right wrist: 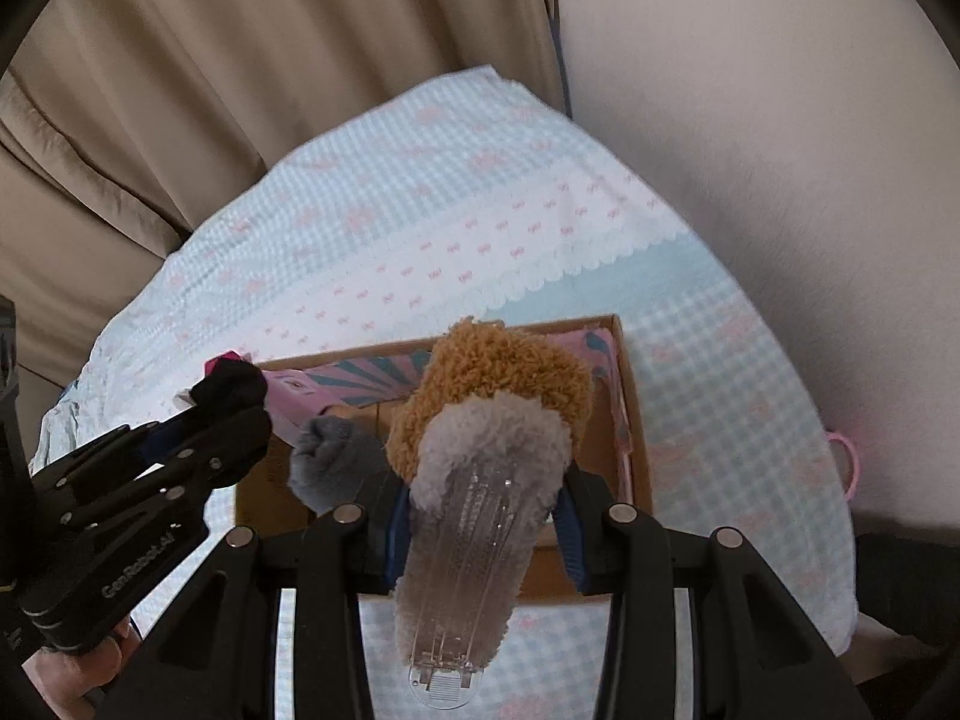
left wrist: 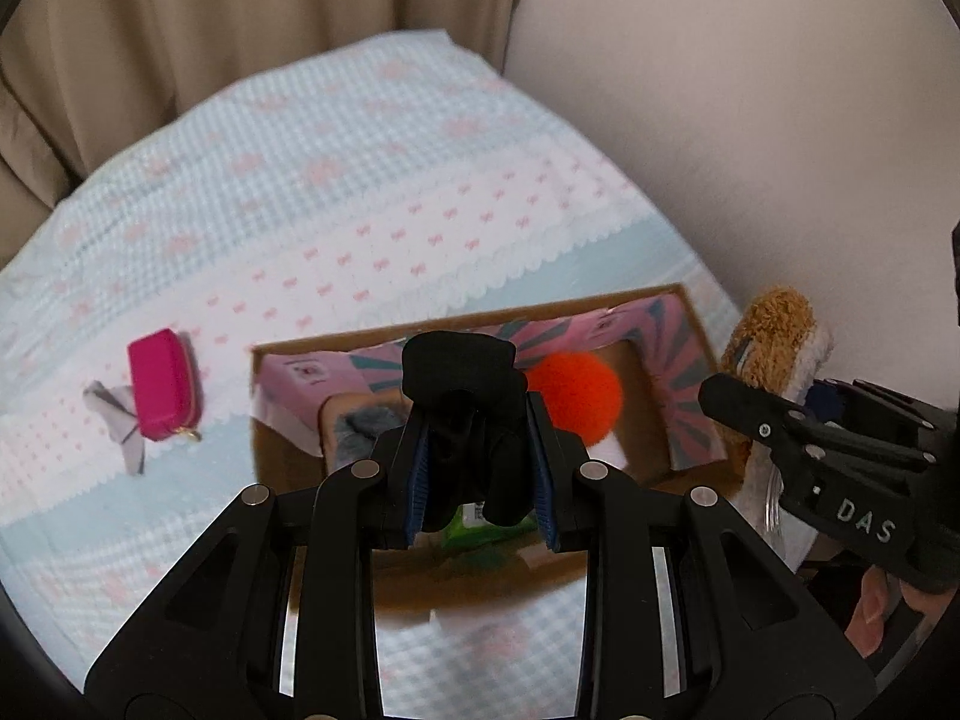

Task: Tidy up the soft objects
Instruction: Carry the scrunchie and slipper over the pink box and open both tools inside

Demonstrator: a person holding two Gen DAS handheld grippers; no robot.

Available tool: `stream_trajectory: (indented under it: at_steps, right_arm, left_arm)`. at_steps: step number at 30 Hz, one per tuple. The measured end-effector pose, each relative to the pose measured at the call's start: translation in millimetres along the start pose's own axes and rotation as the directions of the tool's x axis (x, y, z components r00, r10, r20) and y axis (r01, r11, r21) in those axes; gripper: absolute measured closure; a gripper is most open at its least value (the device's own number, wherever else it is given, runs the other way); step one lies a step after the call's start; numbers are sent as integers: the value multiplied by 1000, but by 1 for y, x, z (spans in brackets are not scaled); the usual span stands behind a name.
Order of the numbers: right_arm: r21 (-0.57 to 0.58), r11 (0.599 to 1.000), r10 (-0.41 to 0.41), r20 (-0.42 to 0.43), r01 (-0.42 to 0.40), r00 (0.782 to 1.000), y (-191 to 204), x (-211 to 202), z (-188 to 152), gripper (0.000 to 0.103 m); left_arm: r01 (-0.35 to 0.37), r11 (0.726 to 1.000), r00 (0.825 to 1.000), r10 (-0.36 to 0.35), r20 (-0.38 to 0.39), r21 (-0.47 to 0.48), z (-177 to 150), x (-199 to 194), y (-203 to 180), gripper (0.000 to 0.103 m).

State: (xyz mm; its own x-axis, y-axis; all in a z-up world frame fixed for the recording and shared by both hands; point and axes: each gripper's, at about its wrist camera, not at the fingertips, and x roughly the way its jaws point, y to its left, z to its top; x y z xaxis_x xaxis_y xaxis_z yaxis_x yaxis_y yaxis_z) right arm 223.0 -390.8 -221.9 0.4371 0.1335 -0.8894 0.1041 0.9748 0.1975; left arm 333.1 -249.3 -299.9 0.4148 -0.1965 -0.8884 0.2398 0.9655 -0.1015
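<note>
My left gripper (left wrist: 480, 474) is shut on a bunched black sock (left wrist: 462, 390) and holds it above an open cardboard box (left wrist: 702, 324) on the bed. Inside the box lie an orange pompom (left wrist: 579, 387), a grey fuzzy item (left wrist: 360, 426) and a green packet (left wrist: 474, 525). My right gripper (right wrist: 480, 516) is shut on a fluffy slipper (right wrist: 480, 438), brown on top with a grey sole, over the same box (right wrist: 633, 420). The grey item (right wrist: 327, 462) shows there too. The right gripper also appears at the right of the left wrist view (left wrist: 750, 402).
A pink zip pouch (left wrist: 165, 384) and a folded grey-white cloth (left wrist: 120, 420) lie on the checked blue bedspread (left wrist: 360, 180) left of the box. A beige curtain (left wrist: 210, 12) hangs behind, a plain wall (left wrist: 750, 120) to the right. A pink ring (right wrist: 849, 462) lies at the bed's right edge.
</note>
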Motion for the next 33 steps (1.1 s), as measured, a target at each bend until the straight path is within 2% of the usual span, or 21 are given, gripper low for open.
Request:
stream_trajectory:
  at_steps: [4, 7, 10, 13, 14, 15, 16, 17, 18, 19, 20, 26, 33]
  right_arm:
    - [9, 1000, 12, -39, -12, 999, -8, 30, 3, 66]
    - [-7, 1000, 24, -58, -25, 998, -10, 46, 0, 66]
    - [-33, 999, 27, -69, -29, 997, -11, 56, -4, 66]
    - [-29, 999, 28, -78, -31, 997, -13, 60, -9, 64]
    - [-25, 999, 29, -81, -31, 996, -14, 62, -9, 64]
    - [-23, 999, 28, -80, -30, 996, -15, 63, -10, 63]
    - [-20, 999, 39, -79, -41, 996, -16, 64, -11, 58]
    - [-17, 998, 53, -80, -54, 995, -16, 65, -11, 51]
    - [-15, 997, 69, -83, -71, 994, -17, 64, -12, 32]
    - [-15, 997, 76, -79, -77, 994, -18, 63, -13, 4]
    - [-24, 996, 80, -73, -82, 994, -19, 62, -15, 0]
    - [-85, 993, 74, -73, -80, 995, -16, 57, -25, 0]
    - [-111, 992, 61, -4, -62, 998, -13, 39, -24, 0]
  left_arm:
    - [-14, 1000, 998, 13, -63, -13, 3, 34, 1, 78]
    - [-42, 998, 987, 36, -154, -40, 3, 63, 8, 78]
    - [-54, 997, 982, 42, -184, -62, 1, 75, 14, 78]
    - [-82, 996, 979, 73, -193, -40, 2, 78, 11, 75]
    - [-96, 995, 977, 89, -191, -27, 3, 77, 9, 65]
    - [-99, 995, 978, 94, -189, -18, 4, 75, 7, 44]
    - [-93, 996, 979, 89, -184, -14, 6, 73, 6, 29]
    - [-86, 996, 980, 82, -179, -12, 7, 70, 6, 8]
    - [-100, 995, 980, 96, -174, -12, 10, 68, 8, 0]
    - [-98, 995, 981, 94, -170, -15, 12, 65, 10, 0]
    - [-95, 995, 981, 90, -170, -24, 13, 64, 13, 0]
    - [-101, 993, 980, 89, -177, -62, 16, 51, 25, 0]
    - [-94, 992, 984, 80, -162, -84, 13, 30, 30, 0]
